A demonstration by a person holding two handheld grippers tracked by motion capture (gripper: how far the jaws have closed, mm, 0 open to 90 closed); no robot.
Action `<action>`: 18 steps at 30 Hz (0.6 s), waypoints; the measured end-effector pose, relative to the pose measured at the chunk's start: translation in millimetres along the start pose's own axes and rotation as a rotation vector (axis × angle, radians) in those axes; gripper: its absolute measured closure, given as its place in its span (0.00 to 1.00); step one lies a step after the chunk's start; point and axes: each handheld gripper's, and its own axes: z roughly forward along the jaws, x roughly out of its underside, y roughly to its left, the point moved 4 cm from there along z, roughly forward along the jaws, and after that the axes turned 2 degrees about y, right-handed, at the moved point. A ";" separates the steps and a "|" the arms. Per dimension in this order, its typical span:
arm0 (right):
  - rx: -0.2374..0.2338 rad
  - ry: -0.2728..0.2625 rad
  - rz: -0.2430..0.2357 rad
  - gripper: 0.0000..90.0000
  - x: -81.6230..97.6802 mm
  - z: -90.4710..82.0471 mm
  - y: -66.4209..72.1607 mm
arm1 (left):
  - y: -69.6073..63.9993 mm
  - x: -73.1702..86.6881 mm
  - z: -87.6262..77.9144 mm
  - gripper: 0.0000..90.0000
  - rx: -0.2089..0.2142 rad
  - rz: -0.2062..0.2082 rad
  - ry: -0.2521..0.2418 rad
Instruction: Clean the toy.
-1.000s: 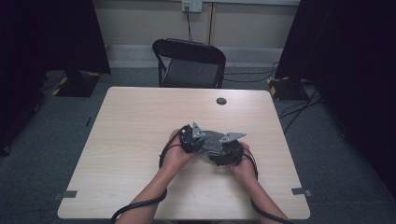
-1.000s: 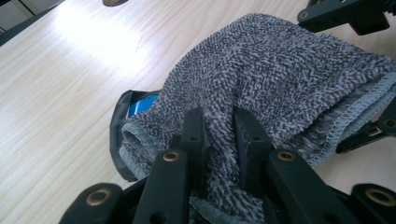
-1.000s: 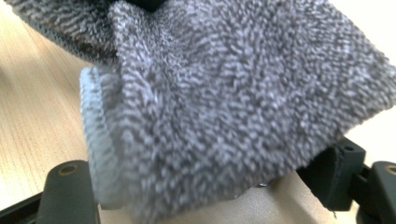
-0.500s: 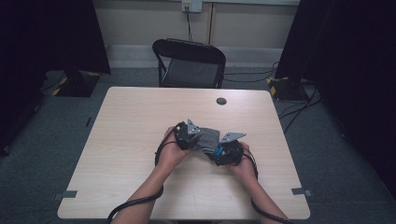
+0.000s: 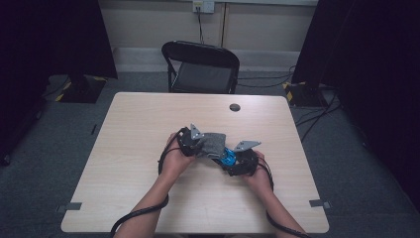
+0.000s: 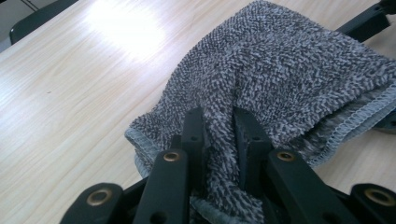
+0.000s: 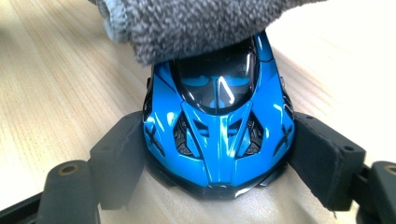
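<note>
A blue toy car [image 7: 218,135] sits on the table between the pads of my right gripper [image 7: 217,156], which is shut on its sides. A grey terry cloth [image 6: 275,84] is pinched in my left gripper [image 6: 219,135], shut on a fold of it. The cloth [image 7: 187,23] lies over the far end of the car. In the high view the cloth [image 5: 212,144] covers most of the car [image 5: 227,157], with the left gripper [image 5: 190,141] at its left and the right gripper [image 5: 242,161] at its right.
The wooden table [image 5: 143,129] has a small black disc [image 5: 235,107] near its far edge. A black folding chair [image 5: 200,67] stands behind the table. Cables trail from both grippers toward the near edge.
My left gripper has dragged the cloth leftward across the car. More of the blue car shows beside the right gripper. The right hand has stayed put.
</note>
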 end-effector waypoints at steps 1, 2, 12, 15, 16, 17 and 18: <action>0.000 0.000 0.000 0.26 0.0 0.0 0.0 | 1.2 0.6 -0.2 0.85 -0.002 -0.003 0.002; 0.000 0.000 0.000 0.26 0.0 0.0 0.0 | 3.2 1.3 -0.7 0.85 -0.005 -0.006 0.004; 0.000 0.000 0.000 0.26 0.0 0.0 0.0 | 17.2 10.1 -3.4 0.85 -0.016 -0.051 0.013; 0.000 0.000 0.000 0.26 0.0 0.0 0.0 | 20.1 11.7 -4.4 0.85 -0.025 -0.060 0.015; 0.000 0.000 0.000 0.26 0.0 0.0 0.0 | 21.5 12.4 -4.8 0.85 -0.028 -0.062 0.015; 0.000 0.000 0.000 0.26 0.0 0.0 0.0 | 23.3 13.4 -5.4 0.85 -0.034 -0.064 0.016; 0.000 0.000 0.000 0.26 0.0 0.0 0.0 | 24.1 13.9 -5.8 0.85 -0.038 -0.069 0.015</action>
